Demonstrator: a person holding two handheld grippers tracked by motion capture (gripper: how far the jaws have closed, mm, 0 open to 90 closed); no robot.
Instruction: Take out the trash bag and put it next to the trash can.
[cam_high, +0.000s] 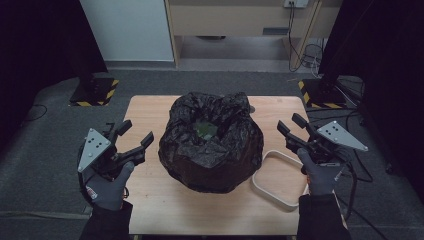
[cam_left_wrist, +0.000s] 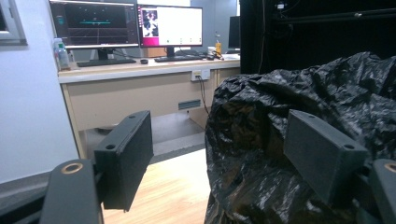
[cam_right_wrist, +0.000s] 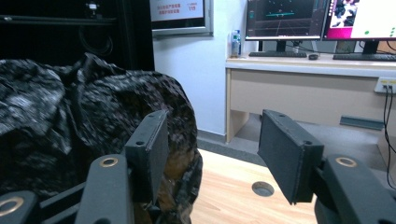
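the left gripper (cam_high: 136, 134) had its fingers (cam_left_wrist: 125, 156) spread apart with nothing between them, poised just off the left flank of the black bag (cam_high: 212, 142). in the left gripper view one finger stood against bare wood and the other in front of the crinkled plastic; whether that finger brushed the bag could not be told from this angle, though from above a gap showed. the right gripper (cam_high: 291, 127) likewise had its fingers (cam_right_wrist: 289, 156) wide and empty, off the bag's right flank, one finger overlapping the plastic in the right gripper view and the other out over the wood near a small round hole (cam_right_wrist: 263, 188) in the board. both grippers sat in gloved hands, pointing inward and forward toward the bag.

the bag stood in the middle of the worktop (cam_high: 150, 195), bulging, its mouth open upward with something green (cam_high: 206, 130) visible inside. a pale oval tray (cam_high: 280, 199) lay on the worktop just right of the bag, near the right hand (cam_high: 320, 175).
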